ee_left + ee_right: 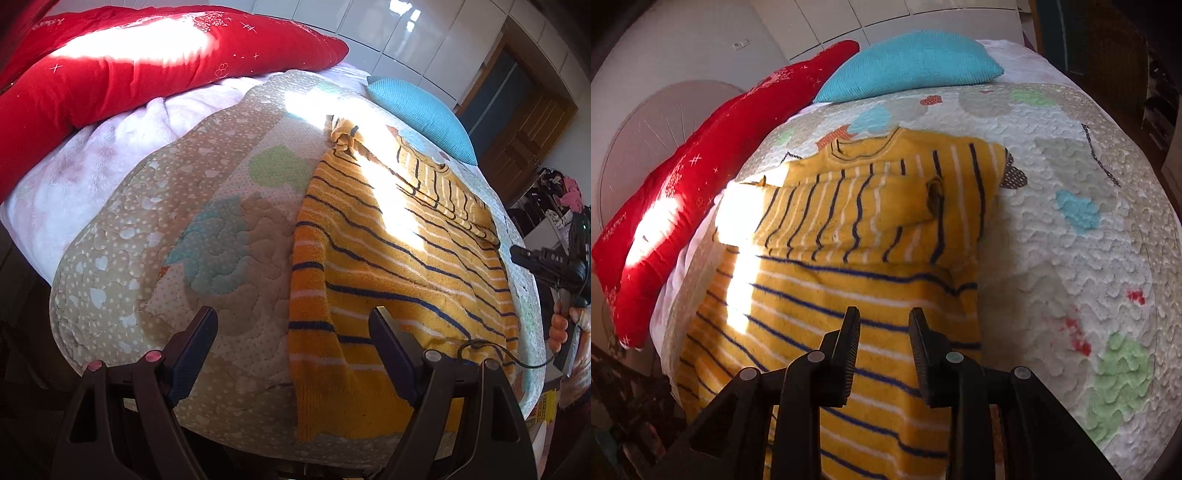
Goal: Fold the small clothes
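Quilt [207, 236] spread over the bed, red cushion [110, 74] at 11 o'clock, blue cushion [908, 66] at 12. Striped yellow sweater [849, 266] flat on quilt, collar toward 12, both sleeves folded in. Left gripper [293, 325] spread wide, empty. Right gripper [884, 325] parted narrower, above sweater, empty.

1. The left gripper [291, 354] is black, with flat dark fingers [391, 354] and pink round pins [152, 356].
2. The right gripper [883, 354] is black, with grey round pins [815, 356].
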